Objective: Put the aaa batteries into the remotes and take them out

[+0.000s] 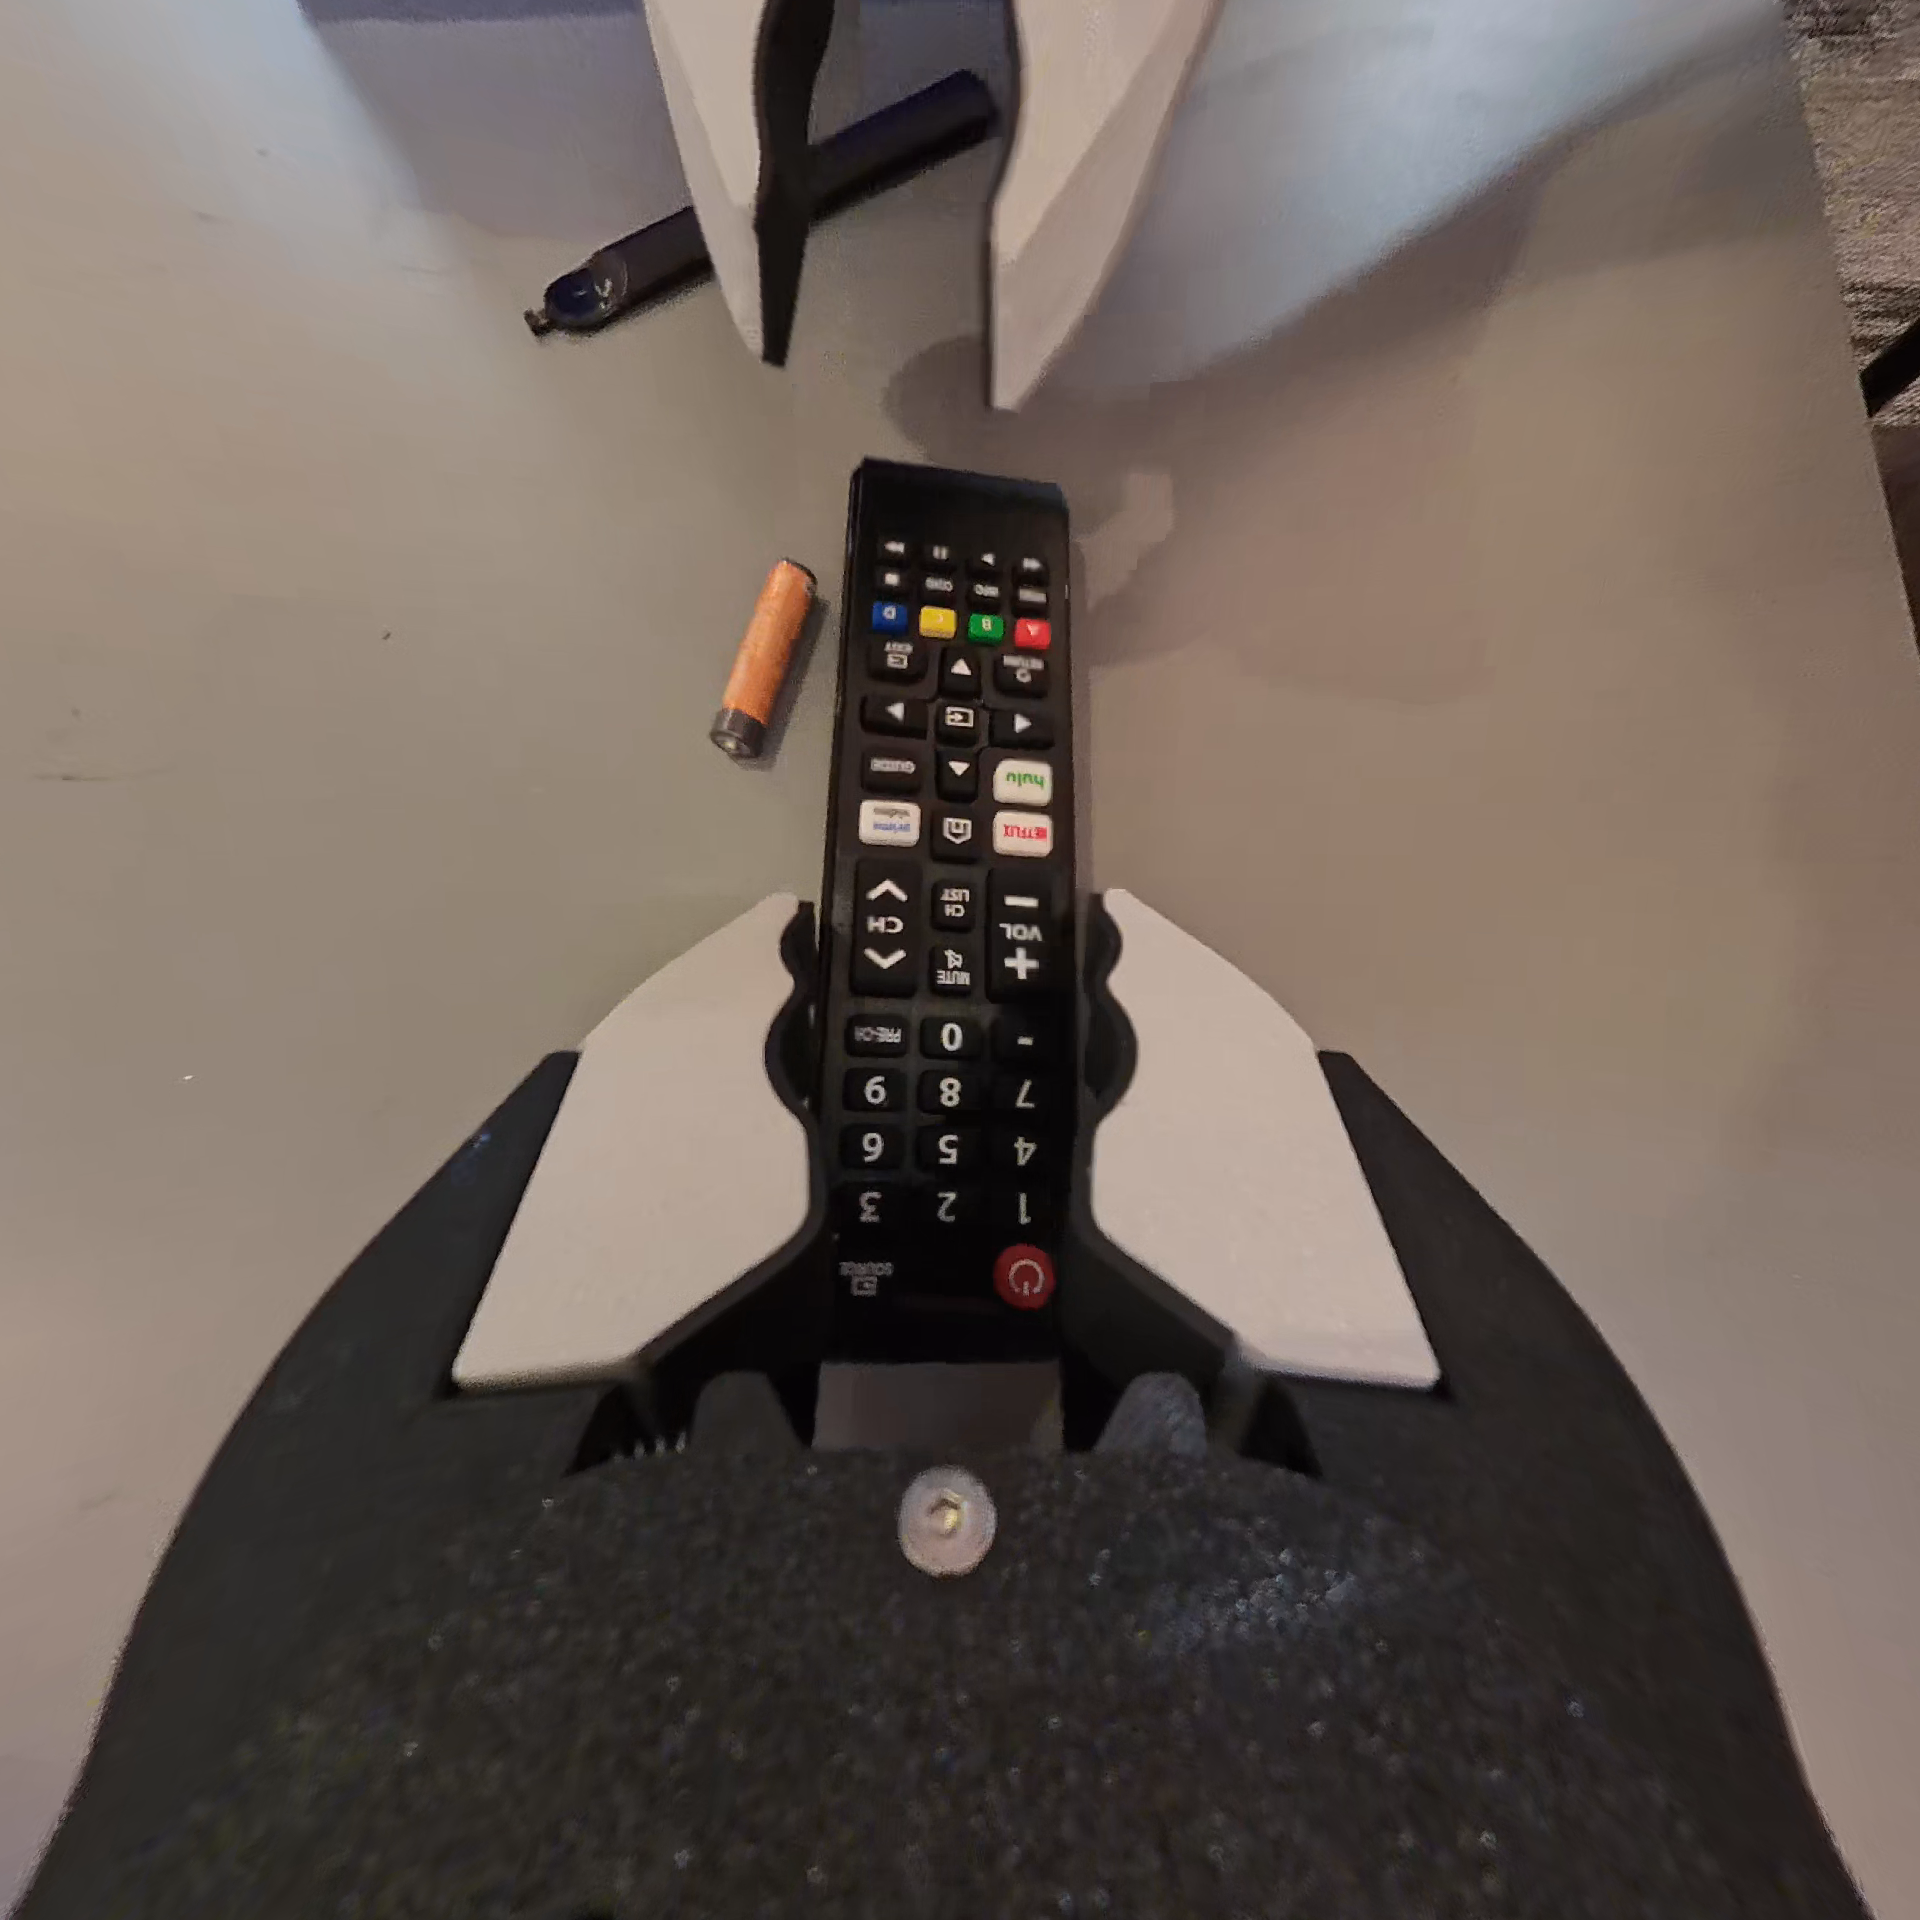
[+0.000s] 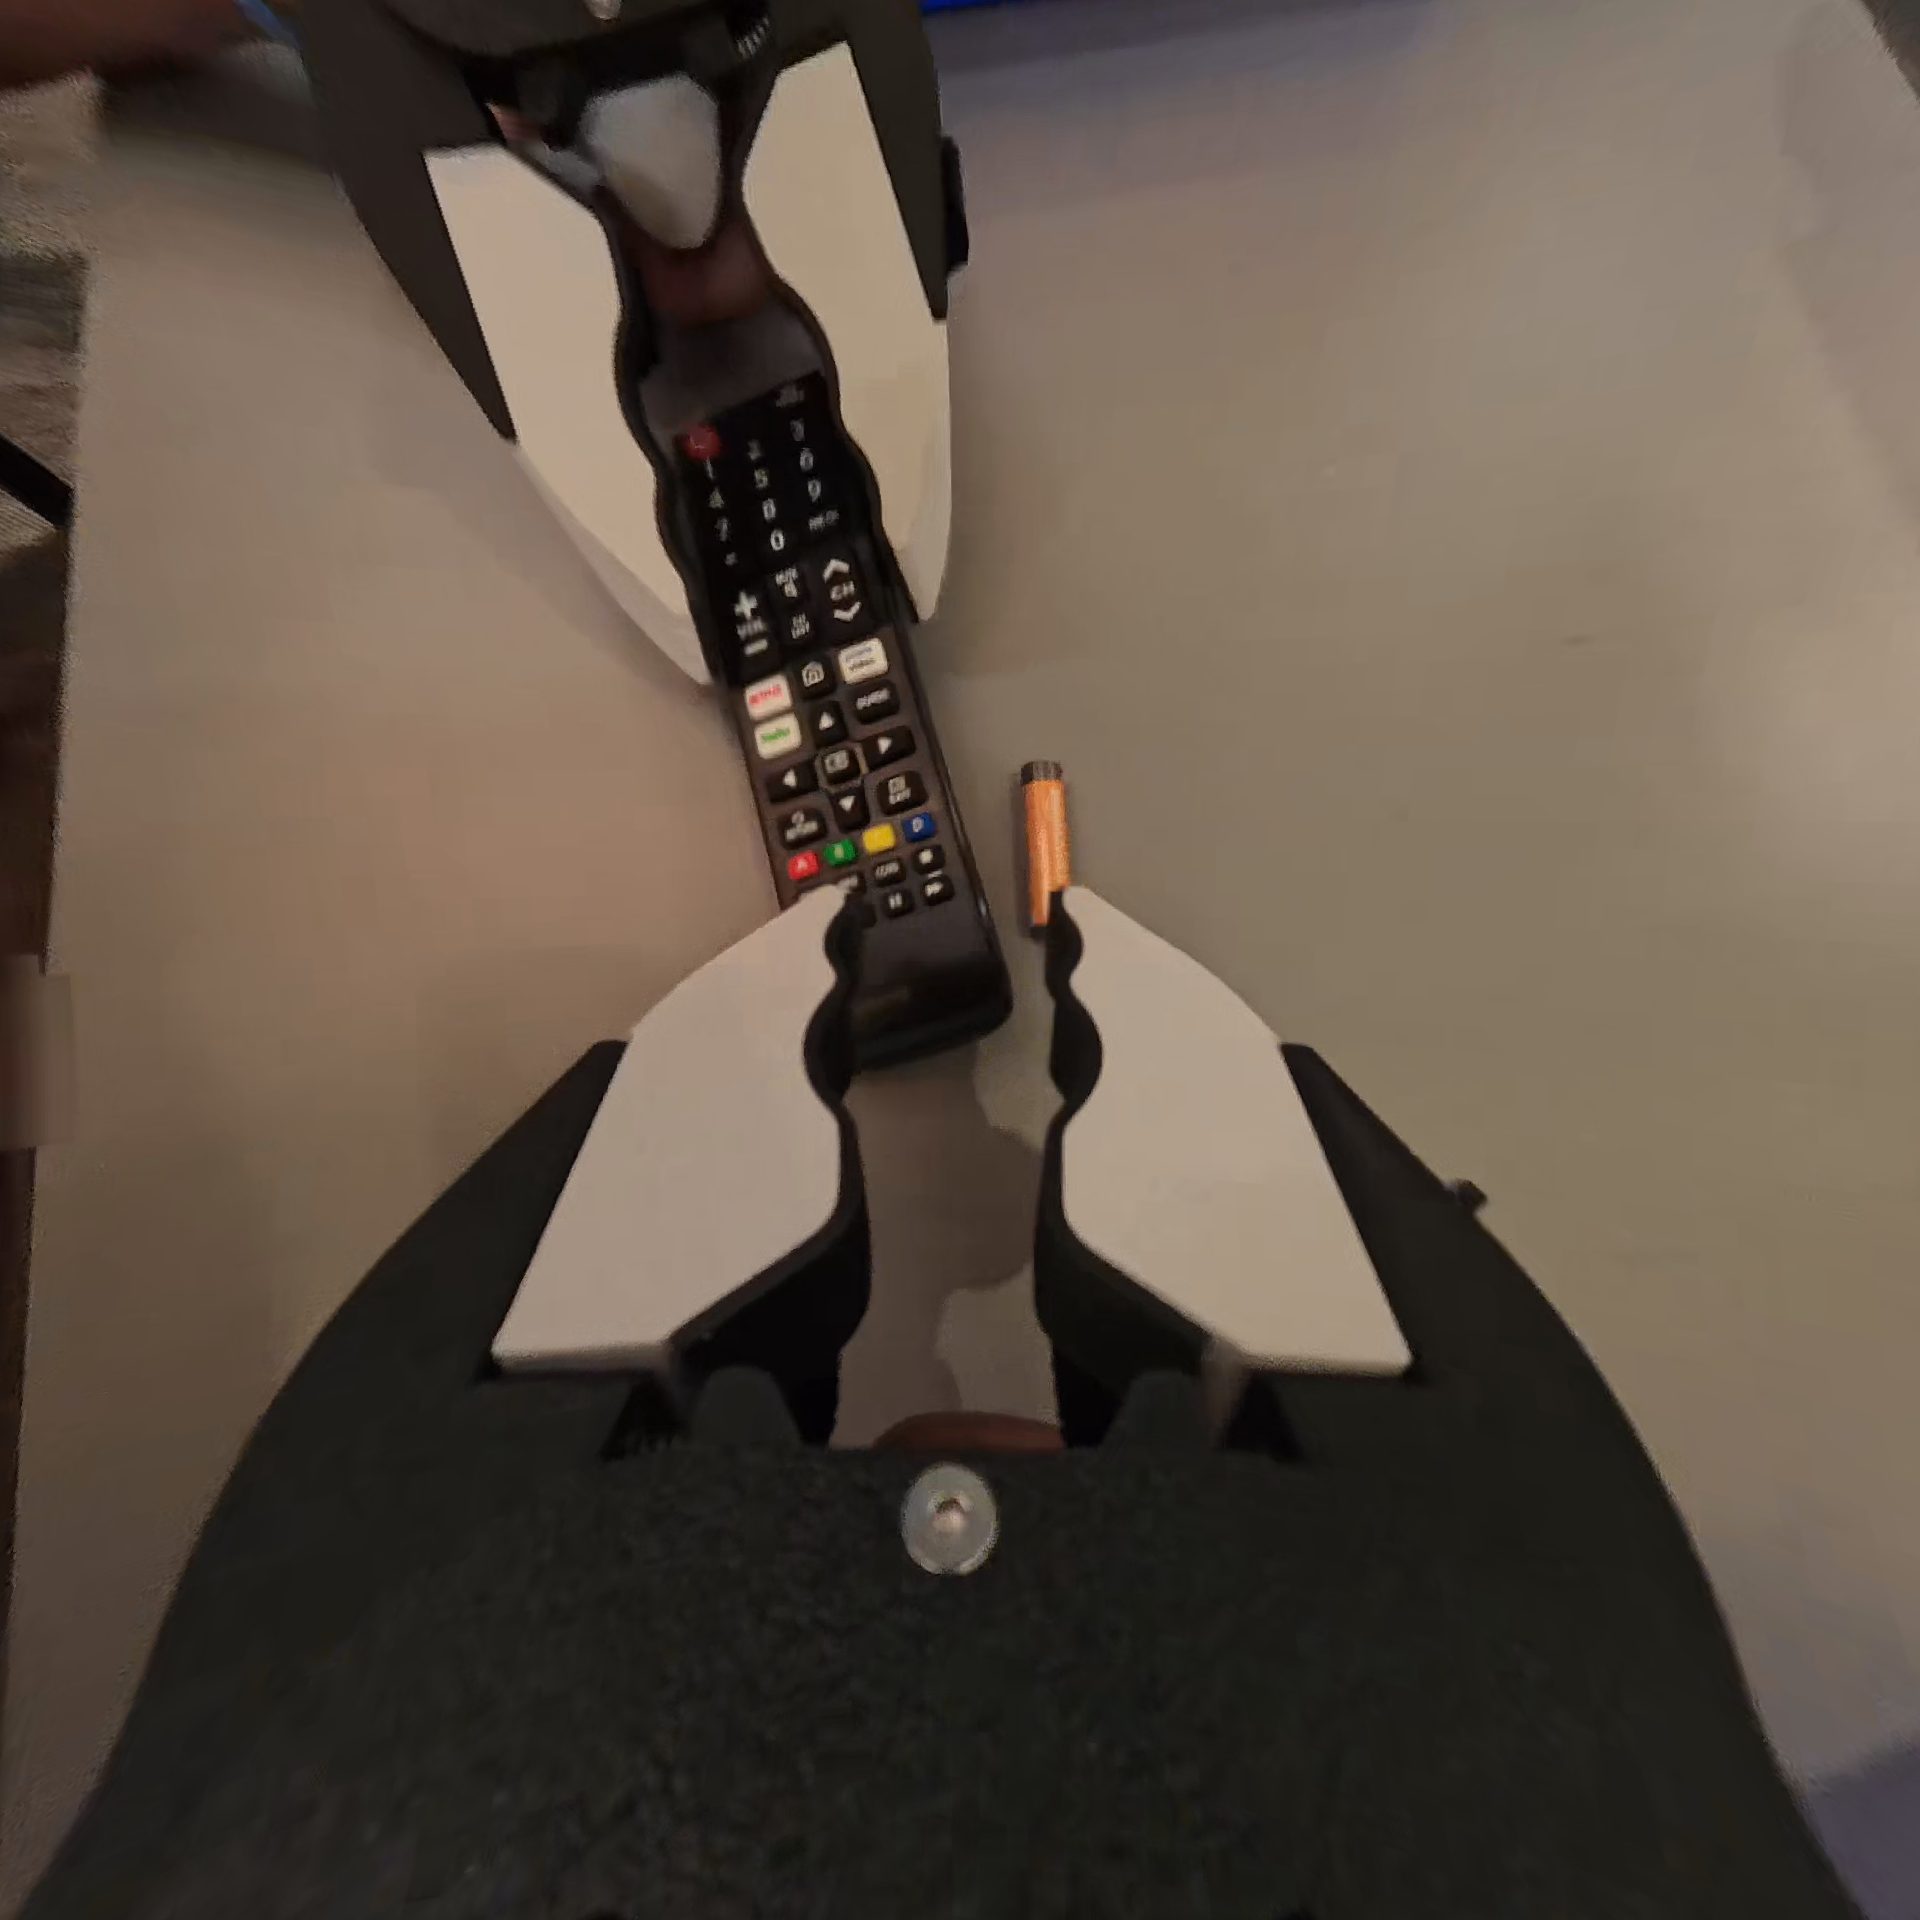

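Our left tongs [image 1: 951, 904] pinch the remote [image 1: 951, 883] button-side up over the desk [image 1: 312, 831]; right tongs [image 2: 951, 899] hang spread beyond it. The battery [image 1: 764, 660] lies just left. Next, we likely flip the remote.

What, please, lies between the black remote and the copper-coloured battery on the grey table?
Only bare grey table lies between the black remote and the copper-coloured battery; the left wrist view shows this narrow gap most clearly.

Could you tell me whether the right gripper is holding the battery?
No, the right gripper is open with nothing between its fingers, and the battery lies on the table beside the remote.
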The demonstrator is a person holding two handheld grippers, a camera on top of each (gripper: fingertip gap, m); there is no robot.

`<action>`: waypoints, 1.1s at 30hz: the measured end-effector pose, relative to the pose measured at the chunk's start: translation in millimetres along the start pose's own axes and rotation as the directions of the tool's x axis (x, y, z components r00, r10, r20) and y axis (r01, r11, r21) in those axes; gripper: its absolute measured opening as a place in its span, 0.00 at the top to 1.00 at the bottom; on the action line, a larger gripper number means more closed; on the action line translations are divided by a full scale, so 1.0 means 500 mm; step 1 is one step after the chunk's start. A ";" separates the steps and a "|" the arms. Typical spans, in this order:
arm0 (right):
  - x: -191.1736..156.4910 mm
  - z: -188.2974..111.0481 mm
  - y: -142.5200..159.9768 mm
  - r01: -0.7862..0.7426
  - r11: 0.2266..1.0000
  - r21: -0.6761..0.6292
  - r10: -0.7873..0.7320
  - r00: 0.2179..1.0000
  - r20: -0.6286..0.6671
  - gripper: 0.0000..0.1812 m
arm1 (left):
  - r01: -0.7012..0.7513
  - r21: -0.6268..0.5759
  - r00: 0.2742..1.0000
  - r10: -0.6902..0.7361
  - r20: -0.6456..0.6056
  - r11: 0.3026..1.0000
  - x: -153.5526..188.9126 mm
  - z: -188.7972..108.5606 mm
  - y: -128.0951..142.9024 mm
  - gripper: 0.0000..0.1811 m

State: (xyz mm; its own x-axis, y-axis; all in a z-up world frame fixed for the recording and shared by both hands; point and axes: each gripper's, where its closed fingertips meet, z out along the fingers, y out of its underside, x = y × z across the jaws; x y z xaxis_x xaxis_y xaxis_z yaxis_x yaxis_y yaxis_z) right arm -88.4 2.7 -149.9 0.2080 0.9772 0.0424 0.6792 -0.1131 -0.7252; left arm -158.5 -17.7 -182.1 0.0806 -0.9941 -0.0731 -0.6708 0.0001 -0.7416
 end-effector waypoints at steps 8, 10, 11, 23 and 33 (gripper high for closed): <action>-0.034 0.061 0.057 0.109 0.981 -0.160 -0.110 0.994 0.003 0.60 | 0.010 -0.025 1.000 -0.010 0.027 1.000 0.006 -0.019 0.005 0.68; -0.028 0.066 0.060 0.069 0.989 -0.129 -0.068 0.998 0.012 0.61 | 0.034 -0.020 0.999 -0.034 0.023 0.999 0.006 -0.026 0.009 0.67; -0.026 0.066 0.063 0.052 0.992 -0.115 -0.050 0.998 0.024 0.63 | 0.041 -0.020 0.999 -0.040 0.027 0.999 0.006 -0.030 0.013 0.67; -0.031 0.038 0.055 -0.214 0.977 0.002 0.210 0.961 0.182 0.72 | 0.076 0.114 0.988 -0.090 0.126 0.991 -0.011 -0.085 -0.012 0.61; -0.051 -0.017 -0.003 -0.615 0.787 0.051 0.529 0.716 0.456 0.72 | -0.093 0.017 0.962 0.085 0.258 0.996 -0.025 -0.063 -0.010 0.54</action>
State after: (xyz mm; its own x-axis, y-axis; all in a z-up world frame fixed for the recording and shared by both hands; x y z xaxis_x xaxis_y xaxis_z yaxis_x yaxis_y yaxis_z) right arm -88.6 -23.8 -144.2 0.1873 0.7213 -0.6668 0.3711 -0.6805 -0.6318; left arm -179.6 -8.8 -156.5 0.2108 -0.9285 -0.3058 -0.6627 0.0943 -0.7429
